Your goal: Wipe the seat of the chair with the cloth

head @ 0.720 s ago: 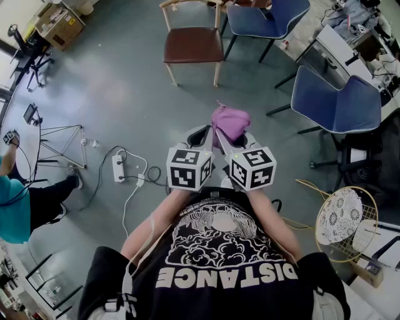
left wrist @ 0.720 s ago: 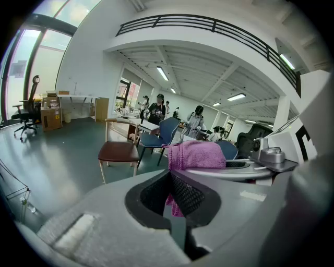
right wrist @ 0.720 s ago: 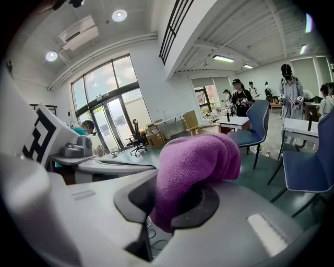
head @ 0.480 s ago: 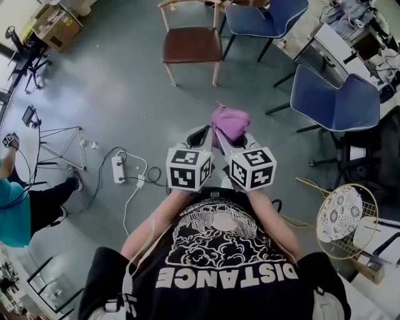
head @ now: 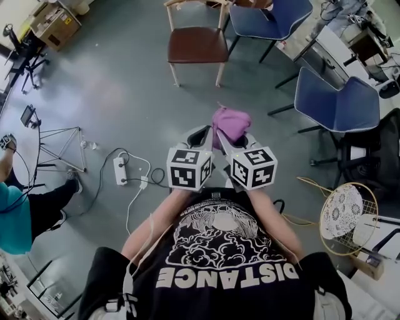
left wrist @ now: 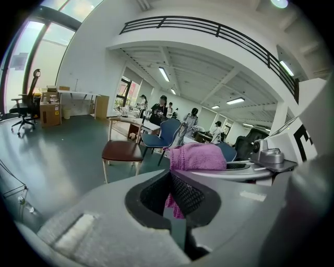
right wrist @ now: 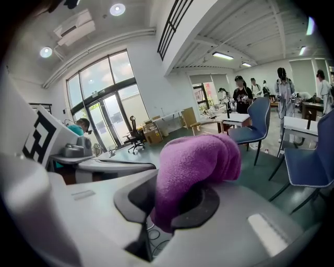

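The wooden chair (head: 195, 45) with a brown seat stands on the floor well ahead of me; the left gripper view shows that chair (left wrist: 121, 151) far off too. A purple cloth (head: 230, 122) bulges up at the tips of my two grippers, which I hold side by side at chest height. My right gripper (head: 240, 139) is shut on the cloth (right wrist: 198, 161), which spills over its jaws (right wrist: 167, 208). My left gripper (head: 201, 132) is shut with its pads together (left wrist: 175, 195). The cloth (left wrist: 198, 156) lies just to its right, and a purple strip shows behind the jaws.
Two blue chairs (head: 340, 100) (head: 269, 14) stand right of the wooden one. A power strip (head: 119, 169) with cables and a tripod (head: 59, 144) lie on the floor to the left, near a person in teal (head: 15, 206). A round wire basket (head: 347, 215) is at the right.
The chair has slid slightly down and right in the head view as I move. Both grippers and the cloth keep the same pose.
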`<state>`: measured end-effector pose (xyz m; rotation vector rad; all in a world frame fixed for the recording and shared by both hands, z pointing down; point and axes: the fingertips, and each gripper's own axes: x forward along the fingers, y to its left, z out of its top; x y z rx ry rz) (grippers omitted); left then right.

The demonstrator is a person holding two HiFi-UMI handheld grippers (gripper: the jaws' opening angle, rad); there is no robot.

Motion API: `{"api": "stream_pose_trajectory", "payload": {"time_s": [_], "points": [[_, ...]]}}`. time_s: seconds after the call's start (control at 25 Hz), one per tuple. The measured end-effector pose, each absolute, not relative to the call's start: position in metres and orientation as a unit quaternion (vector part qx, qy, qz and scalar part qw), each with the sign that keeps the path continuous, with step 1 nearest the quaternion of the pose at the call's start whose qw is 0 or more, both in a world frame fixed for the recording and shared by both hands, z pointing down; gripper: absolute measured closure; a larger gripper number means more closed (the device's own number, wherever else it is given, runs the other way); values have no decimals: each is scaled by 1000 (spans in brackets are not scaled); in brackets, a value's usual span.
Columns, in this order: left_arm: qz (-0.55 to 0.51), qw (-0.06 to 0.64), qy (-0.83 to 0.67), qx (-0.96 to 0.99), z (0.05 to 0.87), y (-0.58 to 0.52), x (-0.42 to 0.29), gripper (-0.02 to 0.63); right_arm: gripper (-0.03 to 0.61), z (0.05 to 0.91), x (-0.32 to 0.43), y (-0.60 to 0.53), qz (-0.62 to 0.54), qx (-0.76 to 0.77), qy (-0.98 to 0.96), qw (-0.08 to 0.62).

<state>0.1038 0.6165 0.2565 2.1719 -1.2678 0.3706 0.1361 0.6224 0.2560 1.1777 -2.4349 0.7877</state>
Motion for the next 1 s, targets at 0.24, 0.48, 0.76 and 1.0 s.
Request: {"api": "stream_pose_trajectory", "payload": {"time_s": [0.24, 0.48, 0.76, 1.0], "points": [[134, 303, -485, 809, 256, 612, 68, 614, 515, 258, 100, 620, 287, 396, -856, 168], [130, 311, -503, 796, 263, 601, 40, 614, 515, 262, 75, 605, 288, 380, -862, 173], [135, 316, -526, 778, 274, 569, 22, 614, 515, 275, 56, 572, 298, 349, -871, 173], [145, 319, -538, 766, 280, 515, 26, 614, 514, 277, 62, 516, 308, 335, -874, 170]]}}
